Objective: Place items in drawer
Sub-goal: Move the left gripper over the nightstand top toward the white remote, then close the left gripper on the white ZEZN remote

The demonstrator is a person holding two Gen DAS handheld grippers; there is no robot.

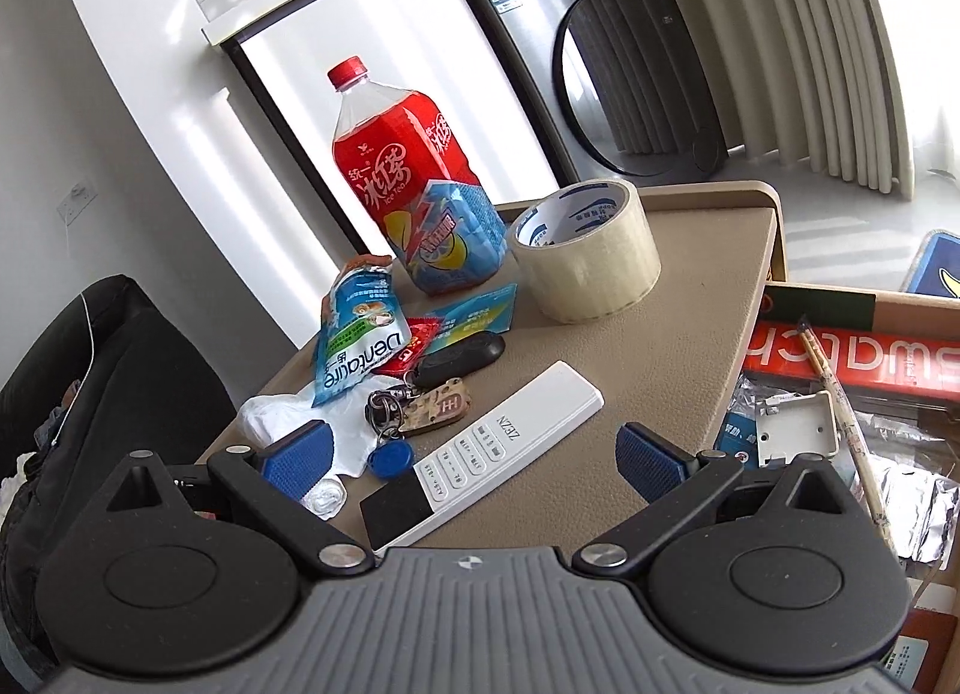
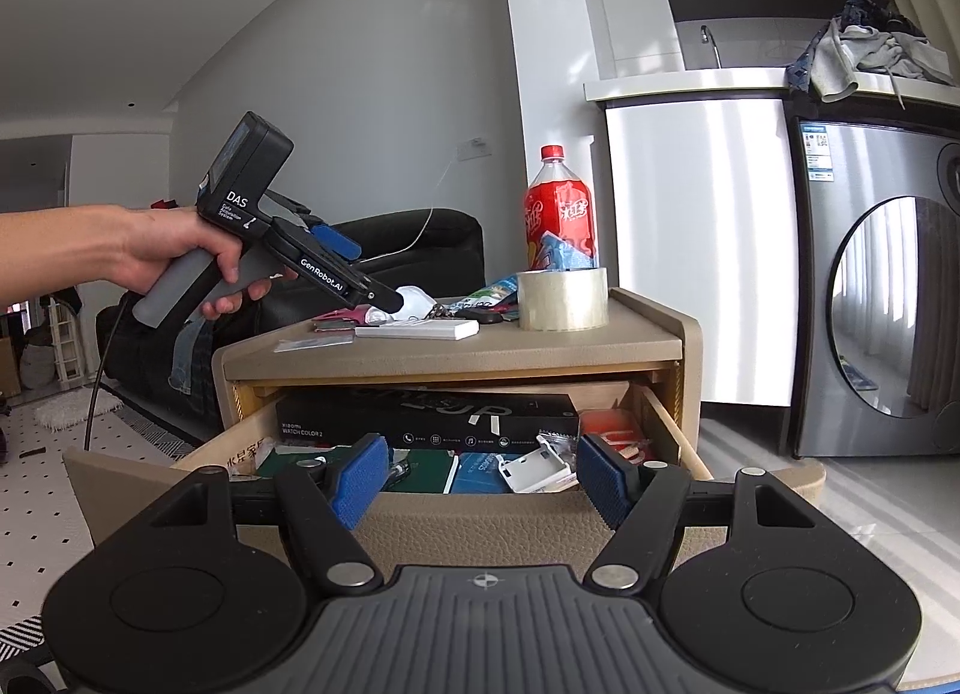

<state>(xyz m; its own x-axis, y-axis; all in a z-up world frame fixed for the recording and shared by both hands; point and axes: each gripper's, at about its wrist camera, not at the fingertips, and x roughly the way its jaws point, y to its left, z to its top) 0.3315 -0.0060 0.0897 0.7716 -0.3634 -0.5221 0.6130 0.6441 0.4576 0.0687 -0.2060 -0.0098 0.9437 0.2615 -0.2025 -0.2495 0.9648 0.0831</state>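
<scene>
Left gripper (image 1: 474, 457) spread wide, holding nothing, above the near end of the white remote (image 1: 486, 448); the remote's dark tail is cut off by the gripper body. Remote lies flat on the worktop (image 1: 678, 346), long axis running near-left to far-right. Keys (image 1: 420, 400) just beyond it. Right gripper (image 2: 480, 478) likewise spread, empty, before the open drawer (image 2: 480, 520); contents partly hidden. Tape roll (image 1: 585, 250), then bottle (image 1: 414, 178) farthest.

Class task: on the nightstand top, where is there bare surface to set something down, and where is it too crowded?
Bare tabletop lies right of the white remote, in front of the tape roll, out to the right edge. The left side is crowded: bottle, Dentcare pouch, keys, tissue. The open drawer is packed with boxes.
</scene>
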